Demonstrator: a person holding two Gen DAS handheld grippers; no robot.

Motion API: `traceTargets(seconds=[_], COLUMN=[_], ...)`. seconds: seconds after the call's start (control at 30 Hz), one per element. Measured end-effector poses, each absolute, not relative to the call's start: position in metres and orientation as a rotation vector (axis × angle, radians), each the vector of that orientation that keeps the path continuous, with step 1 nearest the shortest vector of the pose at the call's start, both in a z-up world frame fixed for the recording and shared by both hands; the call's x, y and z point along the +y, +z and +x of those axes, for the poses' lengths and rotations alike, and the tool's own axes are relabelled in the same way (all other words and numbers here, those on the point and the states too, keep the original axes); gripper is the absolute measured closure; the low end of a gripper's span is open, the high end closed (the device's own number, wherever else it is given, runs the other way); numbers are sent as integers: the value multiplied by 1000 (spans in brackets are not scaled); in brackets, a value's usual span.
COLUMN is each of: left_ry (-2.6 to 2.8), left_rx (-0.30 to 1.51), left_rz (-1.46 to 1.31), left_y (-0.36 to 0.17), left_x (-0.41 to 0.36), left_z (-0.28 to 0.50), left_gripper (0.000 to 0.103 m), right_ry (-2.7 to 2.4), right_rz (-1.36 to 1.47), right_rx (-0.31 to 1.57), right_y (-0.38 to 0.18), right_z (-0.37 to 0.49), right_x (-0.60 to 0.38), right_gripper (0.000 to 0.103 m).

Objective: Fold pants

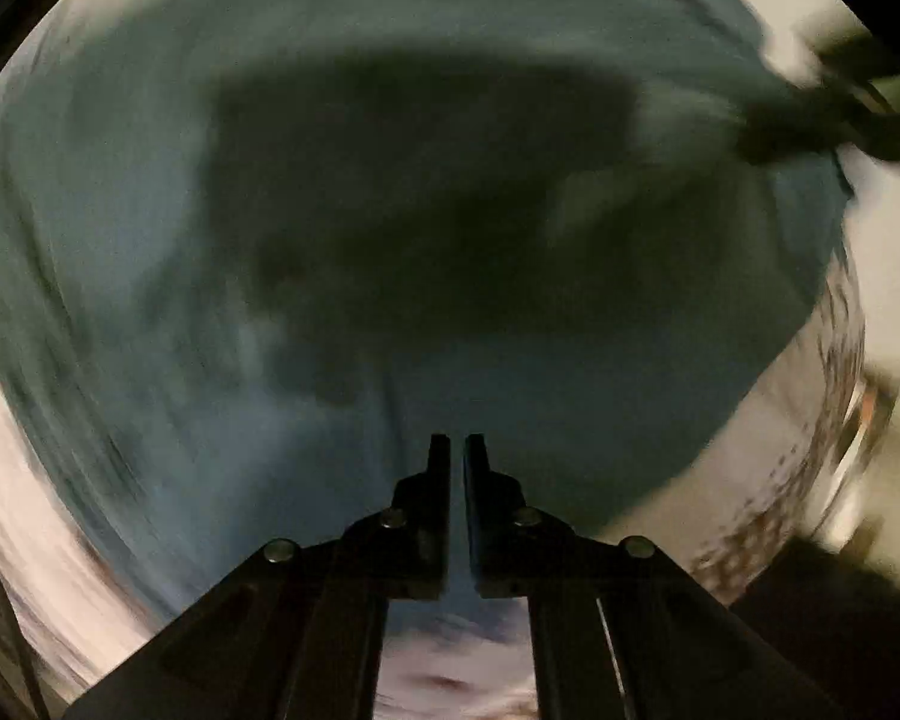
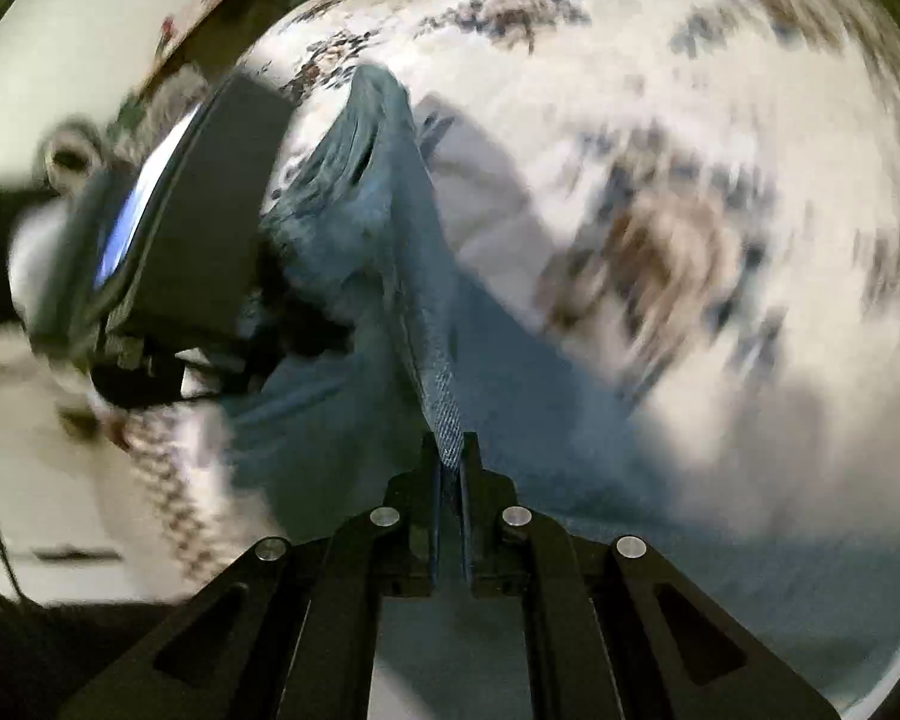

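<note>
Patterned rug beneath | blue pants spread — blurred | left gripper closed, empty | right gripper clamped on pants edge

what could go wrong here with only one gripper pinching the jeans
1. The right gripper pinches only a narrow strip of the jeans, so the denim may slip out.
2. The left gripper is shut with no cloth between its fingers, so that side hangs unsupported and the fold may skew.
3. Both views are blurred, so edges are hard to judge.
</note>
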State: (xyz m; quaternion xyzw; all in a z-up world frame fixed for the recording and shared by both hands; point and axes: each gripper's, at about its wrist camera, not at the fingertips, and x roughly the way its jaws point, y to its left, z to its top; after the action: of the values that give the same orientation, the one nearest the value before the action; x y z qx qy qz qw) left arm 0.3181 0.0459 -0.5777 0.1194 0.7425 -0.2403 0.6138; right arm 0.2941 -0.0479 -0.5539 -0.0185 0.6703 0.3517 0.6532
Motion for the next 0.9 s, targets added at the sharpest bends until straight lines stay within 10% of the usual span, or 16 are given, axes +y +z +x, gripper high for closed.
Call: traceTargets(seconds=[0.3, 0.47, 0.9], left_ry=[-168, -10, 193], left_rx=[1675, 1424, 1526], left_rz=[-421, -1014, -614], left_y=[-549, -507, -511], left_x=[108, 157, 122], left_z=[285, 301, 396], left_gripper=[97, 75, 68], right_ry=[579, 489, 419], right_rz=[188, 171, 215], right_rx=[1736, 1742, 1708], right_y=[-638, -655, -653], right_z=[210, 215, 207], right_x=[-41, -33, -34], right_gripper=[97, 97, 97])
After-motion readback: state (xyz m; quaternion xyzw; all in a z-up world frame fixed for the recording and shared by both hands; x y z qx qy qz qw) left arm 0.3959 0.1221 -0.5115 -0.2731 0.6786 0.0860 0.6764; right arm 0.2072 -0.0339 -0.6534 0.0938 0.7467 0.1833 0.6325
